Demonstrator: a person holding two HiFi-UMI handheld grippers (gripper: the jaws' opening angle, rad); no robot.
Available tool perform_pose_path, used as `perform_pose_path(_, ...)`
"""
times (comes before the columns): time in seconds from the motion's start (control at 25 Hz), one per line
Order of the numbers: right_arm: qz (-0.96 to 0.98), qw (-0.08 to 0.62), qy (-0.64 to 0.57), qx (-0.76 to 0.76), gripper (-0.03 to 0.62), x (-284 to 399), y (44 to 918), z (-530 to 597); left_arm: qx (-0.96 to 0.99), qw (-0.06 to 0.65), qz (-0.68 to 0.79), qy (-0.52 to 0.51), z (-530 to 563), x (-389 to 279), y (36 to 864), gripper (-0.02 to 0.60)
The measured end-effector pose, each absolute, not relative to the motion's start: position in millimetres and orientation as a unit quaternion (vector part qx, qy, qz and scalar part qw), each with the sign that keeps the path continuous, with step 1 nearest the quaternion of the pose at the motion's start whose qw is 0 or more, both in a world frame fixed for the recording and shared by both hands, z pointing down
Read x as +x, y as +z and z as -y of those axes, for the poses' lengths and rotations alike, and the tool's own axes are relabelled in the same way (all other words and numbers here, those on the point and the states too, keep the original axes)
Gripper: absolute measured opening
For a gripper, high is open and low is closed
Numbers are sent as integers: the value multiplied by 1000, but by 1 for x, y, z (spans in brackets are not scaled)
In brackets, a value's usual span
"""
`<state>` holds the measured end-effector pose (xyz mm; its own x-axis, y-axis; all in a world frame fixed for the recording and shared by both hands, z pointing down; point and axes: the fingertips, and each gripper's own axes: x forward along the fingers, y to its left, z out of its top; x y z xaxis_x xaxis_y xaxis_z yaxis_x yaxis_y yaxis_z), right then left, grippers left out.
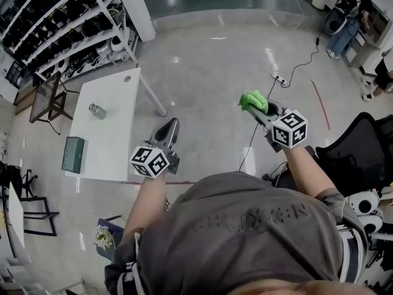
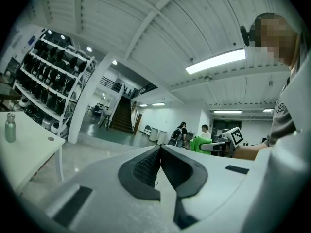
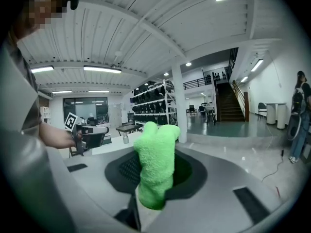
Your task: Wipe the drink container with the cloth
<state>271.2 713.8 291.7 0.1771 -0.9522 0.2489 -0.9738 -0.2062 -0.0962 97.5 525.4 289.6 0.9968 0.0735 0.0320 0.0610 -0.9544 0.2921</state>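
Observation:
The drink container, a small metal bottle, stands on the white table at the left; it also shows as a bottle far left in the left gripper view and a small bottle in the right gripper view. My left gripper is shut and empty, held in the air right of the table, its pads pressed together. My right gripper is shut on a bright green cloth, which sticks up as a green cloth between the jaws. Both grippers are raised well away from the bottle.
A dark green box lies on the table's near end. Shelving racks stand behind the table. A power strip and cable lie on the floor. A black office chair is at right. People stand far right.

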Motion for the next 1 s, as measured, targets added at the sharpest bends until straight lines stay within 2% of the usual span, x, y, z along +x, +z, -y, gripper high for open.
perform_pose_path(0.4,639,33,135,757,87,311,305,-655,987,157,-21,31,-473,129,307,5)
perform_pose_path(0.64,621,43,132,771,87,353,319,-550,987,152,-54,23,-361,185,326,5)
perform_pose_path(1.0,585,29,129,800,87,428,289,-362,983,125,-125,43,-178,284,303,5)
